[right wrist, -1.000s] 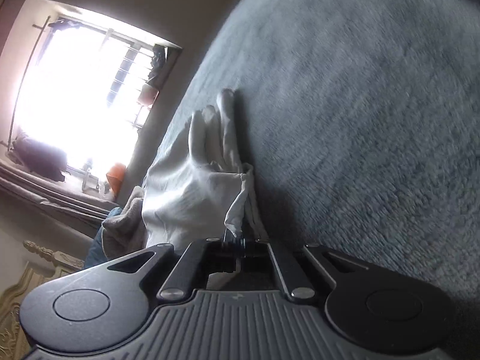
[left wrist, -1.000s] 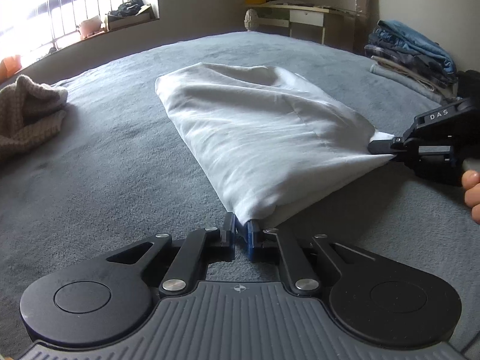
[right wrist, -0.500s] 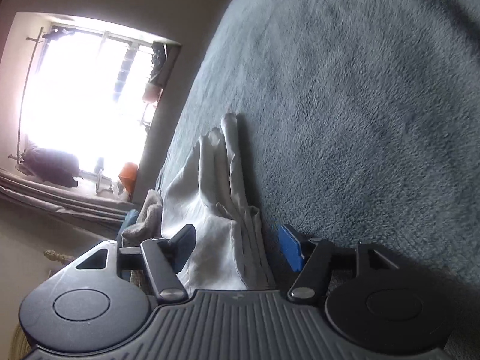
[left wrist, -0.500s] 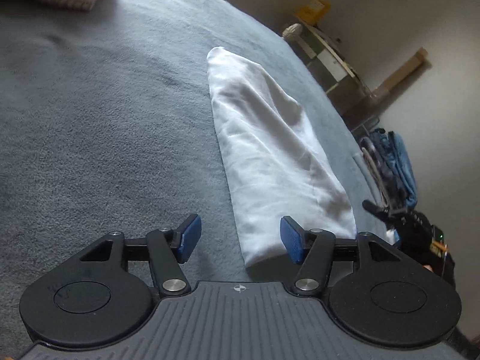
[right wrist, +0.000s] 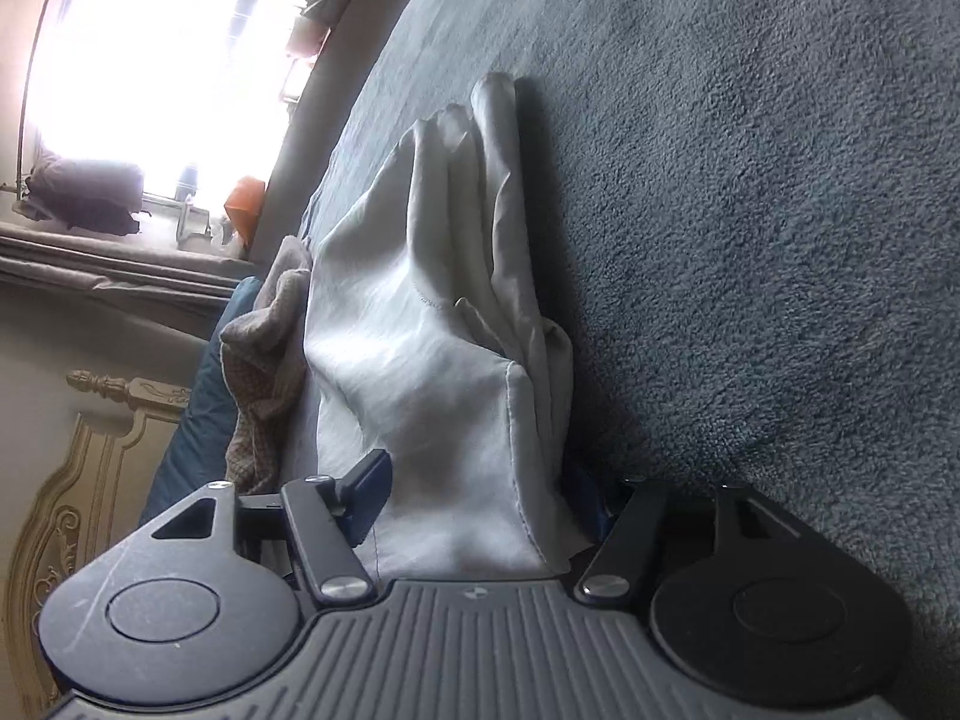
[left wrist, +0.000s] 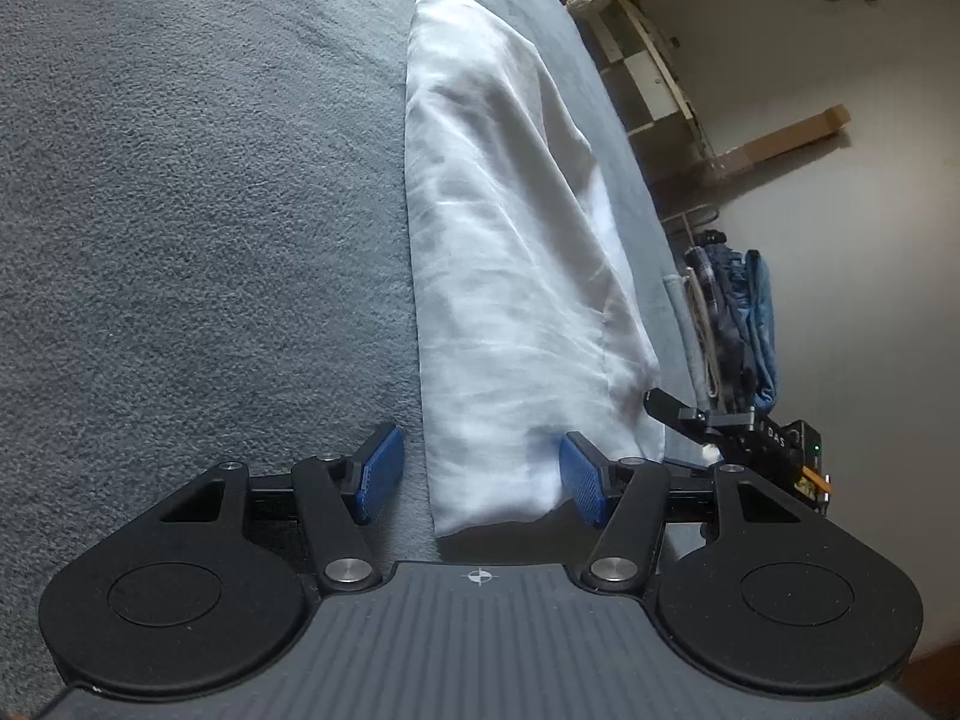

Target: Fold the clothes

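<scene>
A white garment (left wrist: 510, 276) lies folded in a long strip on the grey bed cover (left wrist: 180, 210). My left gripper (left wrist: 480, 477) is open, its blue pads wide apart astride the garment's near end without pinching it. In the left wrist view the right gripper (left wrist: 678, 411) shows as a black tool at the garment's right corner. Through the right wrist view, my right gripper (right wrist: 480, 501) is open too, with the white garment (right wrist: 432, 324) lying loose between its fingers; the right pad is mostly hidden by cloth.
A stack of folded clothes (left wrist: 729, 324) stands at the bed's far right edge. A beige knitted garment (right wrist: 264, 378) lies beside the white one. A desk (left wrist: 654, 84) and a bright window (right wrist: 156, 60) are beyond the bed.
Both grippers went from shut on the garment's corners to open, and the cloth dropped flat onto the bed. Both cameras have tilted and moved closer over it.
</scene>
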Available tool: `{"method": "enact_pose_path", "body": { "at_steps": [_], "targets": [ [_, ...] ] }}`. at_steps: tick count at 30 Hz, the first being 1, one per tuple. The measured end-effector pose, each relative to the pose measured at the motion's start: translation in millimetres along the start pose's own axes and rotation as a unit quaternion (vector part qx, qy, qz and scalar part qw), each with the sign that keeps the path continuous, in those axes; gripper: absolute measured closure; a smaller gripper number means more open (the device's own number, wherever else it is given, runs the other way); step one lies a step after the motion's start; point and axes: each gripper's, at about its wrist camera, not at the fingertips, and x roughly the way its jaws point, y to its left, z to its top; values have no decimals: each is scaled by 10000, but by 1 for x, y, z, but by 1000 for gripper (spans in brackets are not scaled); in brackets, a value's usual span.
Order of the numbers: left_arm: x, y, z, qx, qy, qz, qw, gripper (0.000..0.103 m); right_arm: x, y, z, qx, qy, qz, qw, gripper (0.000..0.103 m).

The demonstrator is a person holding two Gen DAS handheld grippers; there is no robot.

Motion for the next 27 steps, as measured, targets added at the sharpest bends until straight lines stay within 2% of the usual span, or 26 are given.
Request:
{"method": "enact_pose_path", "body": {
  "at_steps": [4,6,9,11,15,18,22,27],
  "targets": [
    [3,-2,3,-72,62,43,9999,49,-1,-3,-2,76,-12,-8,10000,63],
    [6,-6,2,-32,45,222,9997,64,-1,-5,-3,114,-19,-11,9999,75],
    [7,-7,0,-238,-32,332,9992,78,-2,-7,-5,171,-28,-17,9998,91],
    [5,-6,-2,-527,-136,302,9981,84,-2,-9,-6,209,-34,-21,9998,96],
    [-4,-4,-9,-815,-324,110,9961,90,-7,-4,-12,208,-81,20,9997,98],
    [-16,-3,-22,-831,-266,49,9962,90,-14,0,-22,179,-26,49,9998,98],
    [-37,-5,-54,-537,24,146,9984,90,-26,0,-51,140,198,43,9997,98],
    [-65,0,-114,-326,505,255,9979,90,-47,-12,-104,186,675,53,9975,98]
  ]
}}
